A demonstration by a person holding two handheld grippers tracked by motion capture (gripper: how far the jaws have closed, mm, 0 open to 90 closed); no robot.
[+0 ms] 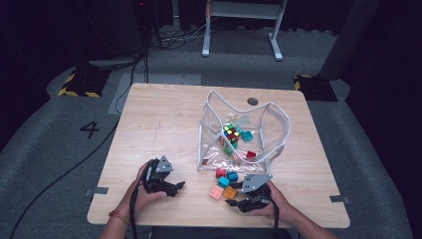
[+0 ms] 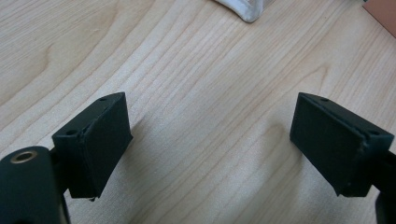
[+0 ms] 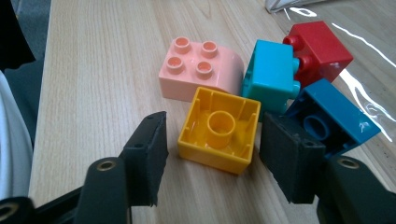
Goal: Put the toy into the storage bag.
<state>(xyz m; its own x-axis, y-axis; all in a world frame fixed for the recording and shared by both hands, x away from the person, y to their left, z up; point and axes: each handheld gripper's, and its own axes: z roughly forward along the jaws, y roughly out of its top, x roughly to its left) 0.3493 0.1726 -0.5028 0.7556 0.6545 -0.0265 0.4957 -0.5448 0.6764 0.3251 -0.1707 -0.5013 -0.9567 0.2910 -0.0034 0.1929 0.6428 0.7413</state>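
Two black pads of the right gripper (image 3: 212,156) stand partly open on either side of a yellow block (image 3: 219,130), with a gap showing at each side, so nothing is clamped. That block lies upside down on the table (image 3: 102,84), its hollow underside and round central tube facing up; it is square, so no long axis can be told. Just beyond it sits a pink block (image 3: 198,70), studs up, with one rounded edge. To its right a teal block (image 3: 271,77) lies on its side, studs pointing toward a red block (image 3: 320,49), and a blue block (image 3: 334,116) is tipped with its hollow side toward the camera. No writing can be read on any of them.

Farther off, the left gripper (image 2: 210,144) holds its jaws wide apart over bare wood, gripping nothing. In the high view a clear bag (image 1: 244,132) stands behind the blocks, with a puzzle cube (image 1: 230,133) inside.
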